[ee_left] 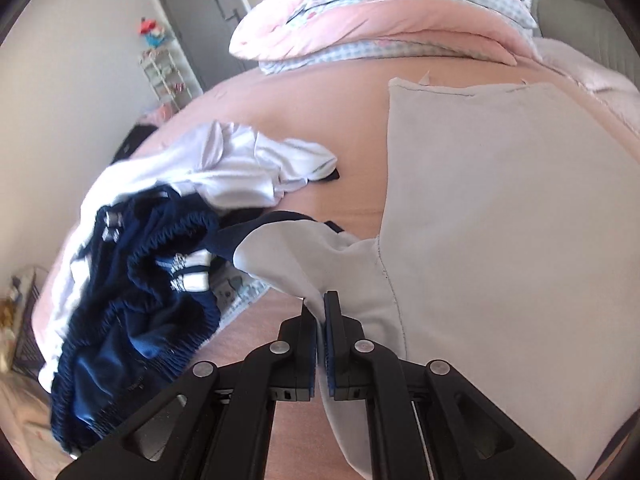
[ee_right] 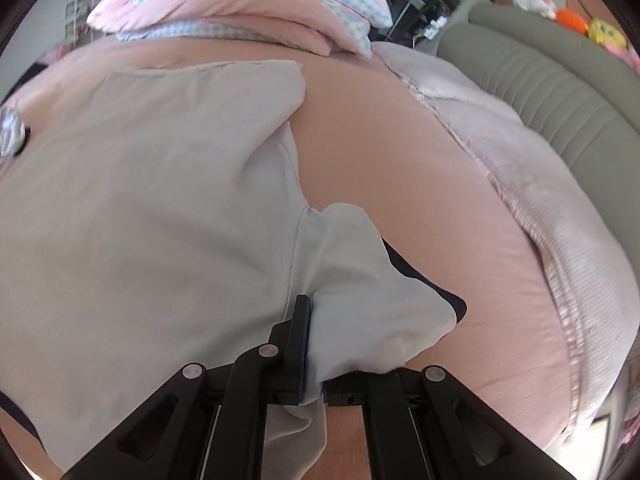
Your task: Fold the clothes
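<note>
- Clothes for folding: your light grey shirt (ee_left: 500,200) lies spread across the pink bed sheet (ee_left: 320,128), its far hem toward the bedding at the head of the bed.
- Your left claw (ee_left: 322,312) is pressed together, pinching a fold of the shirt where its left sleeve (ee_left: 288,256) meets the body; the sleeve has a navy cuff edge.
- Your right claw (ee_right: 314,344) is also clamped tight on the shirt, at the right sleeve (ee_right: 360,280); cloth drapes over its right finger and hides it, so you see only the left finger (ee_right: 298,336).
- To the left of the shirt, a heap of navy and white sportswear (ee_left: 152,248) sits crumpled on the sheet, apart from the shirt's body but just beside the held sleeve.
- A folded pink and blue-checked quilt (ee_left: 380,12) lies beyond the shirt.
- A pale pink blanket (ee_right: 540,208) runs along the right side of the bed, beside a grey-green padded headboard (ee_right: 560,92).
</note>
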`<state>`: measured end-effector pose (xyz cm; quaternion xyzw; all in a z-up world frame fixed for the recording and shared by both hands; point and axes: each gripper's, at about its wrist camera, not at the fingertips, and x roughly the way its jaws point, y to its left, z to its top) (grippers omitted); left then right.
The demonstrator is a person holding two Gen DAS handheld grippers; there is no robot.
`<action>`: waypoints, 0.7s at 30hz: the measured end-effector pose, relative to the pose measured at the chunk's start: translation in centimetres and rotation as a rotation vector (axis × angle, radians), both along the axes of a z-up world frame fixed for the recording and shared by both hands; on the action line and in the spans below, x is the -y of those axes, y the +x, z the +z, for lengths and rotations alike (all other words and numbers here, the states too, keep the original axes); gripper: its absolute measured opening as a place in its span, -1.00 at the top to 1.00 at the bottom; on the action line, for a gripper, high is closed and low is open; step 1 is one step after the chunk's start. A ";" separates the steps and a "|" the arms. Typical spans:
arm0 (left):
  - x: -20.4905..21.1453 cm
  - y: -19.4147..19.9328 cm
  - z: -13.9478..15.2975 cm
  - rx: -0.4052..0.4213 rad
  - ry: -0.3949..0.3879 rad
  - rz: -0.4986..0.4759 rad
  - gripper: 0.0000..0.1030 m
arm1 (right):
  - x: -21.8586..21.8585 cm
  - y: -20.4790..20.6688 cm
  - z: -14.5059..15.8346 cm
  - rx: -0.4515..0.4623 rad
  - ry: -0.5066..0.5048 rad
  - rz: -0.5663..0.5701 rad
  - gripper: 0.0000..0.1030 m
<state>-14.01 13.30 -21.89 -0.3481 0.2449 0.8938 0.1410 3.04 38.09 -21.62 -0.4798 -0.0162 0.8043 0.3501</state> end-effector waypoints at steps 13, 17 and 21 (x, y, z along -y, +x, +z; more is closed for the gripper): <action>-5.1 4.6 -0.4 -0.359 -0.434 -0.300 0.92 | 7.4 -2.1 -3.0 0.353 0.680 0.365 1.00; -5.8 5.6 -0.7 -0.410 -0.495 -0.348 0.91 | 7.9 -2.6 -3.1 0.377 0.726 0.402 1.00; -6.1 6.2 -0.4 -0.405 -0.495 -0.370 0.91 | 8.9 -2.7 -3.4 0.396 0.786 0.449 1.00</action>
